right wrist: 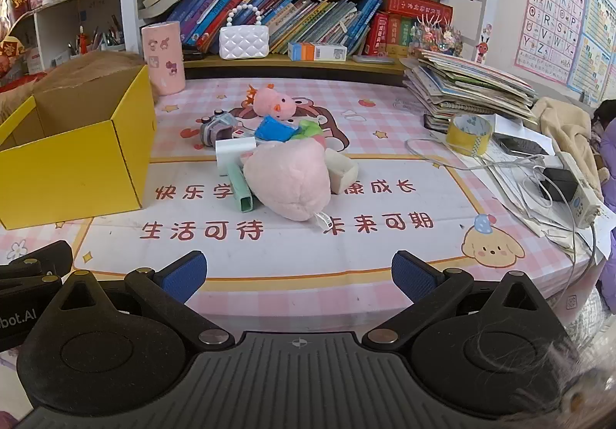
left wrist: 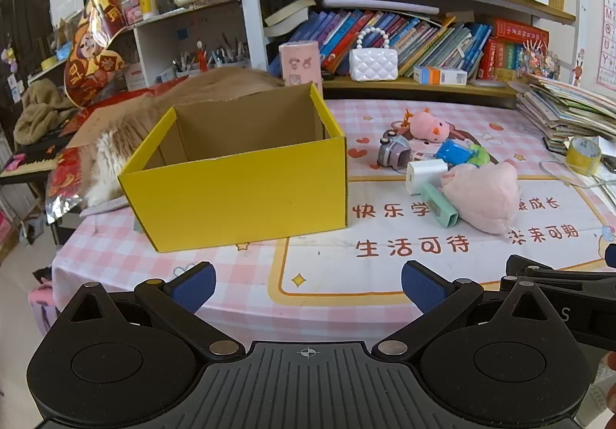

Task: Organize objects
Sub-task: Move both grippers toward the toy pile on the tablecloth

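Note:
An open yellow cardboard box (left wrist: 238, 194) stands on the pink checked table mat, left of a pile of small things; it also shows in the right wrist view (right wrist: 73, 167). The pile holds a big pink plush (right wrist: 288, 179), a small pink plush (right wrist: 269, 102), a toy camera (right wrist: 217, 129), a white charger (right wrist: 233, 154), a mint green case (right wrist: 242, 194), a blue toy (right wrist: 273, 131) and a cream box (right wrist: 340, 171). My left gripper (left wrist: 308, 286) is open and empty near the table's front edge. My right gripper (right wrist: 298, 275) is open and empty, in front of the pile.
A furry cat (left wrist: 127, 136) lies behind the box at the left. A pink cylinder (right wrist: 163, 57) stands at the back. A stack of books (right wrist: 469, 86), a tape roll (right wrist: 467, 132), cables and a power strip (right wrist: 577, 190) crowd the right side. Bookshelves line the back.

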Motion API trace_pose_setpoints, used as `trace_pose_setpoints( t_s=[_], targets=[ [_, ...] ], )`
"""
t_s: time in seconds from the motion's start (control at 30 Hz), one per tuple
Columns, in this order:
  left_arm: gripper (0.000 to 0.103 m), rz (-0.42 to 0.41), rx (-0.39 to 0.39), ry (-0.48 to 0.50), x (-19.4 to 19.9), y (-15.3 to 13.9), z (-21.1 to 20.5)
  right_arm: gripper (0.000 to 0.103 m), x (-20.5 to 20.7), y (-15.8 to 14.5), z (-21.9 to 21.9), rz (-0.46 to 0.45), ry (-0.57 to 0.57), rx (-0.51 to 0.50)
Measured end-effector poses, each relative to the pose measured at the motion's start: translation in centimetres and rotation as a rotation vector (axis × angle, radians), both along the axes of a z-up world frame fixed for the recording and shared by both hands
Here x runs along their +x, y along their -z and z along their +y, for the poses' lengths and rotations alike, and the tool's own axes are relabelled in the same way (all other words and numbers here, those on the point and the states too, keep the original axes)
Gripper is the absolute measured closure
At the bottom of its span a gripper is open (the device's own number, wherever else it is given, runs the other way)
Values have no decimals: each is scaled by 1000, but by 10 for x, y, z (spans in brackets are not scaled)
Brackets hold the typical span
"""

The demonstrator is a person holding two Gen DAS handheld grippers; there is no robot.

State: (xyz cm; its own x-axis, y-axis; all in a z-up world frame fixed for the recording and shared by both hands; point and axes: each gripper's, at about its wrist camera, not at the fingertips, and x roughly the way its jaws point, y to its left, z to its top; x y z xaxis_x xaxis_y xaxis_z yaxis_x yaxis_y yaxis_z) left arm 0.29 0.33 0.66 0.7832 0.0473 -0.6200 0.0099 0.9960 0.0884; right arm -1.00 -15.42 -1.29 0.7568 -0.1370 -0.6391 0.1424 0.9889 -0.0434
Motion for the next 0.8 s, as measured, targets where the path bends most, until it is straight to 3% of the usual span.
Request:
trace_pose_setpoints(
  t_s=[0.8],
  targets=[
    [0, 47, -24, 15, 10, 6, -4, 0, 7, 6, -9, 42, 16, 31]
  ],
)
